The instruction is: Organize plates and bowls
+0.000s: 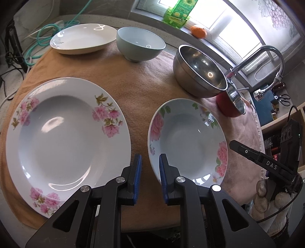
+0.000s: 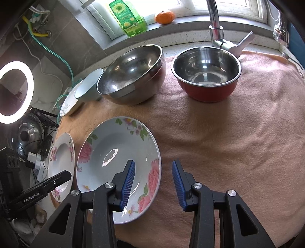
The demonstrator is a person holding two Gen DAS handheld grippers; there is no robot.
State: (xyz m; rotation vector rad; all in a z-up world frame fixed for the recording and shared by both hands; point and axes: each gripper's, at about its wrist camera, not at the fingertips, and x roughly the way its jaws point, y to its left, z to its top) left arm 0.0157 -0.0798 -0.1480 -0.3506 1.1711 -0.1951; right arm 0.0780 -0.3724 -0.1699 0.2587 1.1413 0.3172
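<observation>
A large pink-flowered plate (image 1: 66, 137) lies front left on the cloth. A smaller deep floral plate (image 1: 188, 141) (image 2: 114, 152) sits to its right. My left gripper (image 1: 150, 162) hangs over the gap between them, its jaws a narrow slit apart with nothing in them. My right gripper (image 2: 153, 167) is open astride the small plate's right rim, one finger over its bowl and one over the cloth, with the pads not pressing. At the back stand a white plate (image 1: 82, 38), a pale blue bowl (image 1: 140, 43), a steel bowl (image 2: 131, 76) and a red pot (image 2: 206, 76).
A peach towel (image 2: 228, 143) covers the counter. A faucet (image 2: 215, 28) rises behind the red pot. A green bottle (image 2: 127, 17) and an orange (image 2: 164, 17) sit on the sill. A ring light (image 2: 13, 91) and cables lie off the left edge.
</observation>
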